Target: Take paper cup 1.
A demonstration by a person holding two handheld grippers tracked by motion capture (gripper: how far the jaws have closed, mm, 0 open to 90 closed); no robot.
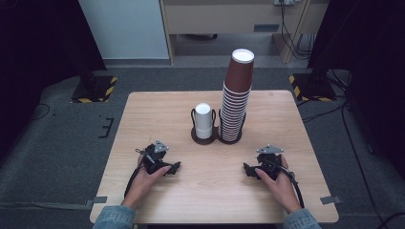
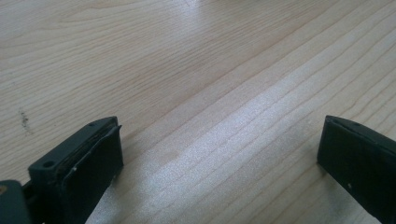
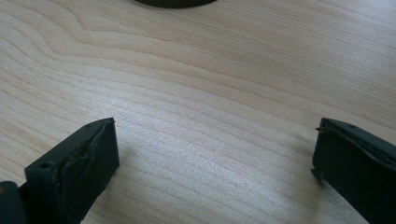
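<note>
- The left tool (image 1: 173, 167) rests low on the surface (image 1: 157, 114), held in a hand. Its two black jaws stand wide apart with nothing between them. In the left gripper view there is just bare wood in the gap.
- The right tool (image 1: 249, 170) rests on the surface too, in the other hand. Its jaws are also spread wide and hold nothing. In the right gripper view the dark base of the cup holder (image 3: 175, 3) peeks in at the top edge.
- Both tools sit near the person's side, well apart from each other and from the cups.
- Farther out, near the middle of the surface, stands a black wire cup holder (image 1: 217, 138) with two rings.
- In the left ring sits a short stack of white cups (image 1: 204, 121). In the right ring stands a tall stack of brown cups (image 1: 236, 95).
- All the cups are upside down, so their flat white bottoms face up. The long way of each stack runs up and down. The tall stack leans a little to the right at the top.
- I think the cups are paper, so they are light and easy to squash. They may stick together.
- A good spot to hold is the side of the top brown cup (image 1: 240, 71), squeezed softly, then lifted straight up.
- A hard push could tip the tall stack.
</note>
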